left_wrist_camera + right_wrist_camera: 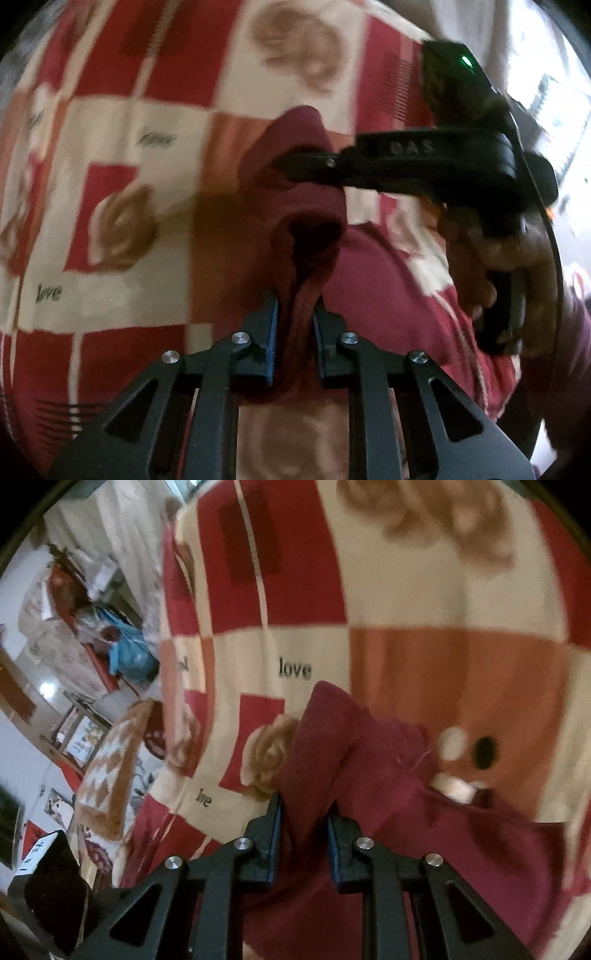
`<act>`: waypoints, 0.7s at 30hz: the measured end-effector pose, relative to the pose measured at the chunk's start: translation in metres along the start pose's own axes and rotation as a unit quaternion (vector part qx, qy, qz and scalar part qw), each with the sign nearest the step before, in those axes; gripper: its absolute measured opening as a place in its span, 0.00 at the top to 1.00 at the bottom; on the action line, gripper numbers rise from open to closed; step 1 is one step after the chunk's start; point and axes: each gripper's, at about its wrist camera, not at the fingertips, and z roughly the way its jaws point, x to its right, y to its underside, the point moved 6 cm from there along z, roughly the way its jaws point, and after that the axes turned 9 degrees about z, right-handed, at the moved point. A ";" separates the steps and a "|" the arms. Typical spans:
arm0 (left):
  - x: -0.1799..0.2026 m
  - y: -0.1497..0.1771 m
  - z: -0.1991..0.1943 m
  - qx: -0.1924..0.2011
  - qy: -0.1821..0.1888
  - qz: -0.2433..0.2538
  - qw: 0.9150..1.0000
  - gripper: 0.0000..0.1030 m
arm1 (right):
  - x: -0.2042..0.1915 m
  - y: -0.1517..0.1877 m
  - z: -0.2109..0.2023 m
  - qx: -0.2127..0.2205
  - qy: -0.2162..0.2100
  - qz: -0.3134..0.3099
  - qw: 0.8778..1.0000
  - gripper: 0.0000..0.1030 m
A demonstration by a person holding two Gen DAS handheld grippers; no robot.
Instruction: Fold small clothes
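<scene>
A small maroon garment point(376, 291) lies partly lifted over a red and cream checked blanket point(147, 258). My left gripper point(295, 306) is shut on a bunched fold of the garment. In the left wrist view my right gripper point(291, 162) reaches in from the right and pinches another part of the same garment. In the right wrist view my right gripper point(304, 812) is shut on a maroon fold point(325, 738). The garment point(443, 830) has a cartoon face patch with white and black spots point(465, 746).
The checked blanket point(369, 609) with "love" print and rose pictures covers the bed. Its left edge point(166, 664) drops off to a floor with a patterned cushion point(110, 768), a blue bag point(129, 657) and clutter. A hand point(491, 266) holds the right gripper's handle.
</scene>
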 end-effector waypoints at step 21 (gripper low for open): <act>0.101 0.017 0.037 -0.078 0.027 0.051 0.995 0.65 | 0.157 0.088 -0.091 0.017 0.084 0.155 0.984 0.59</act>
